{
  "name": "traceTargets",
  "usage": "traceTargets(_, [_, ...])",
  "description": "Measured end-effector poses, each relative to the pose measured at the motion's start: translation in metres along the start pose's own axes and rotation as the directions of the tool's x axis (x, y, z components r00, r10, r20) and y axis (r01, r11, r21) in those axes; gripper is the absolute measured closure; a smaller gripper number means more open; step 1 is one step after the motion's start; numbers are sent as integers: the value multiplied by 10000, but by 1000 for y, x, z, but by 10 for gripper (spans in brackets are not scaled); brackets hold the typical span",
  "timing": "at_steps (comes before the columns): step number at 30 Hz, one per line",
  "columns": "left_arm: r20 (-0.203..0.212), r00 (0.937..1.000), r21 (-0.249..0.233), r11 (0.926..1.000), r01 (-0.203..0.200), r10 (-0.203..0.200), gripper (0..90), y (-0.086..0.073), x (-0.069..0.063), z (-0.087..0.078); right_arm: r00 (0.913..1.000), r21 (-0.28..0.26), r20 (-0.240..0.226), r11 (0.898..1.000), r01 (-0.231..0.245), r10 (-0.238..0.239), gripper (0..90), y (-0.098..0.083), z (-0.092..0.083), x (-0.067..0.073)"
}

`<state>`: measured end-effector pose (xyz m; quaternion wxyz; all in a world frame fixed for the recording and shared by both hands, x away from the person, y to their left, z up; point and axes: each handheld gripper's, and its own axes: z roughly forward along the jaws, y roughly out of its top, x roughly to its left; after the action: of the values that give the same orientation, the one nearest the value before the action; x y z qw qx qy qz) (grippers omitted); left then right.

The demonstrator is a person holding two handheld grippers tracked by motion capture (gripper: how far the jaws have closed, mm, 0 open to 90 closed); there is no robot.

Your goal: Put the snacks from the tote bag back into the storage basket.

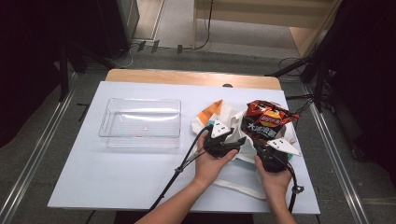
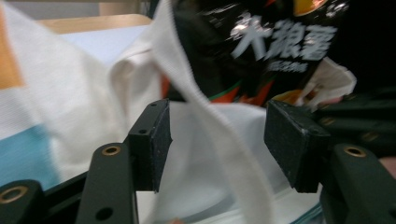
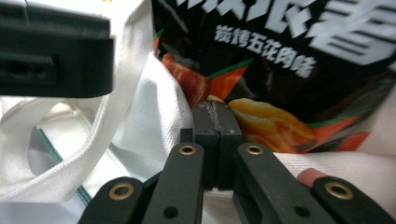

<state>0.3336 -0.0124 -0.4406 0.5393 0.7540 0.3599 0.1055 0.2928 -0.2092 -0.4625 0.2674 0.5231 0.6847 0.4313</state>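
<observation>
The chip bag (image 3: 289, 60) carries white Chinese characters on its black front. In the right gripper view, a smaller line reads 炭烤五花肉味, and above it stand large white characters, cut off by the top edge. In the left gripper view, the same large characters (image 2: 285, 39) are blurred; the first looks like 大. In the high view, the print is too small to read.

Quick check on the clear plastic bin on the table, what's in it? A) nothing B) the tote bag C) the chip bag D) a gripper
A: in the high view the clear plastic bin sits empty at the table's left, while the chip bag stands in the cloth tote bag farther right.
</observation>
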Motion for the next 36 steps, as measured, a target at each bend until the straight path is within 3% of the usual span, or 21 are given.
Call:
traceTargets(1, [-12,10000,-74,10000,21,-21,389,2,-4,0,10000,36,-1,10000,21,-21,900,0,0,1])
traceTargets(3, [-430,9990,-81,9999,-140,137,385,6,-10,3,10000,76,-27,9999,78,-78,900,-2,2,2])
traceTargets(5, [-584,9982,172,9998,-115,124,365,8,-12,9,9998,123,-194,9999,-60,63,900,-3,3,1])
traceTargets(7, [-748,9972,587,9982,113,-68,352,7,-10,19,9995,175,-314,9998,-82,87,900,-4,3,1])
traceTargets(9, [-902,9959,846,9964,18,58,358,7,-8,25,9990,374,-446,9993,-27,44,900,-4,4,1])
traceTargets(11, [-845,9964,1057,9944,58,31,375,6,-5,27,9990,459,-441,9989,139,-119,900,-4,5,2])
traceTargets(14, [-851,9963,1141,9935,-9,107,422,1,0,26,9991,362,-412,9993,-62,77,900,-5,3,0])
traceTargets(19, [-765,9970,1318,9910,220,-120,458,-7,8,25,9960,-490,71,9948,-889,893,802,-4,-15,-6])
traceTargets(23, [-705,9972,1381,9898,345,-249,476,-12,10,25,9875,-1247,1038,9866,-1051,1183,768,-3,-33,-15])
traceTargets(25, [-623,9979,1486,9886,239,-147,501,-15,11,23,9812,-1381,1469,9849,-1046,1248,761,-3,-38,-22])
traceTargets(27, [-208,9996,1516,9882,213,-184,576,-17,12,20,9763,-1299,1728,9856,-1082,1300,769,-4,-38,-29])
traceTargets(31, [-31,9999,1480,9889,147,-144,686,-18,10,16,9630,-745,2426,9920,-1021,1174,827,-9,-33,-45])
traceTargets(36, [351,9980,1574,9865,462,-524,734,-19,16,17,9722,-55,1939,9912,-1326,1311,872,-16,-21,-62])
